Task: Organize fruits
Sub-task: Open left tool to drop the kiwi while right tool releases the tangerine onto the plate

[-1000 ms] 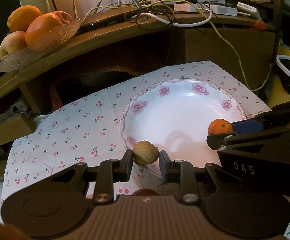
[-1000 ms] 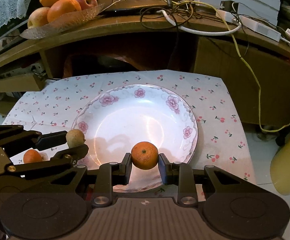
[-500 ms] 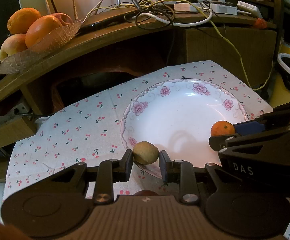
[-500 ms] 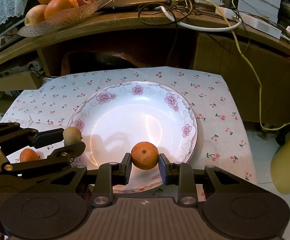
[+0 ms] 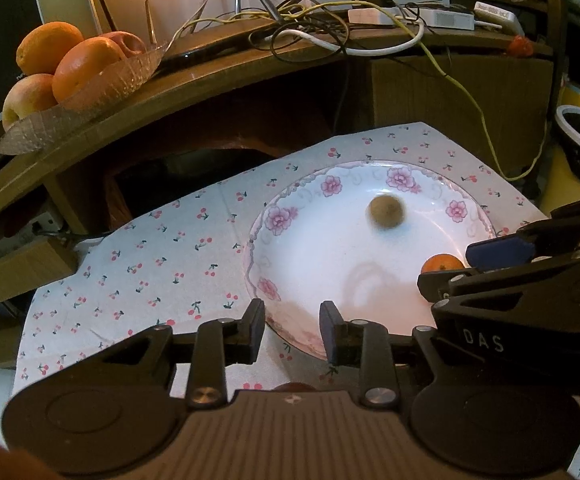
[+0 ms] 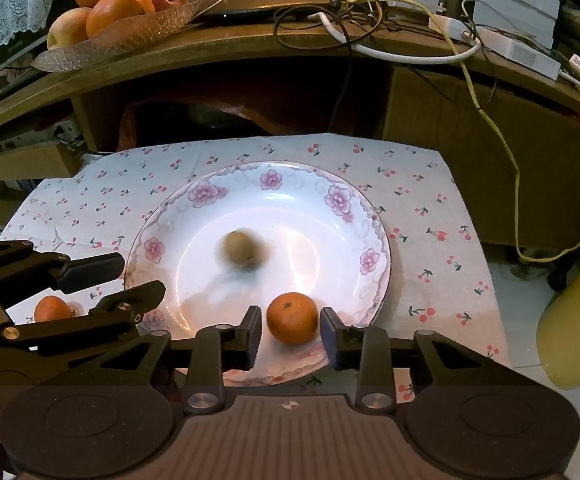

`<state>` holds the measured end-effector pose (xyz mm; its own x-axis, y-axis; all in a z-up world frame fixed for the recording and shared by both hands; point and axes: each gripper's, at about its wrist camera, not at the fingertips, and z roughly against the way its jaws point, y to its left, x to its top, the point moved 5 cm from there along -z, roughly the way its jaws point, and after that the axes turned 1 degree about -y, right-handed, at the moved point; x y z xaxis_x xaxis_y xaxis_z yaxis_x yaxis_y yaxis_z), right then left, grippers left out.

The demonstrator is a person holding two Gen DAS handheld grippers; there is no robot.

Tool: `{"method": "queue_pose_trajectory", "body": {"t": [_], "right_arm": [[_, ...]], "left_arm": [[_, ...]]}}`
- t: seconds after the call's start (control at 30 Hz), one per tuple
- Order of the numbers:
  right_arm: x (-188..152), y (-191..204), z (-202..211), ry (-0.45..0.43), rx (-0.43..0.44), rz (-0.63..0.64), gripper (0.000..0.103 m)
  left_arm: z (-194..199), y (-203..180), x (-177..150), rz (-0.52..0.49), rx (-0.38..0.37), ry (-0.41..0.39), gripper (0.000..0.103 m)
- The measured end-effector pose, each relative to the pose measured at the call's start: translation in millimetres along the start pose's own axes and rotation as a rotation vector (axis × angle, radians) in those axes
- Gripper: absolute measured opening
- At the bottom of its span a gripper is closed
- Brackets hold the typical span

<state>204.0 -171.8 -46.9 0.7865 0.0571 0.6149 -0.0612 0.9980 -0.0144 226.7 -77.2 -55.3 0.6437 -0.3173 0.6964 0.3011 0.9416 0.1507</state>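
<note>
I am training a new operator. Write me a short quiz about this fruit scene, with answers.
1. True or false: the left gripper grips the round brown fruit.
2. What lies between the fingers of the right gripper? A) small orange tangerine B) red apple C) brown fruit
3. How many other tangerines lie on the cherry-print cloth, outside the white flowered plate?
Key: 1 false; 2 A; 3 one.

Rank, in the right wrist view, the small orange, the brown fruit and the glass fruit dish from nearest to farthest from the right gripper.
1. Small orange: between the right gripper fingers.
2. Brown fruit: mid-plate.
3. Glass fruit dish: far left, on the shelf.
</note>
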Motion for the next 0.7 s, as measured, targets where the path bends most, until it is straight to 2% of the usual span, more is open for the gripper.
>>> {"method": "queue_pose_trajectory", "body": {"t": [0.37,0.7], "right_arm": [[3,-3,4,-0.017,-0.007,-0.005,0.041],[3,-2,13,-0.038,-0.007,0.0,0.043]], "left_arm": [[5,1,2,0.0,0.007,-0.018,0.044],[12,6,3,0.001,0.013,-0.034,0.047]]}}
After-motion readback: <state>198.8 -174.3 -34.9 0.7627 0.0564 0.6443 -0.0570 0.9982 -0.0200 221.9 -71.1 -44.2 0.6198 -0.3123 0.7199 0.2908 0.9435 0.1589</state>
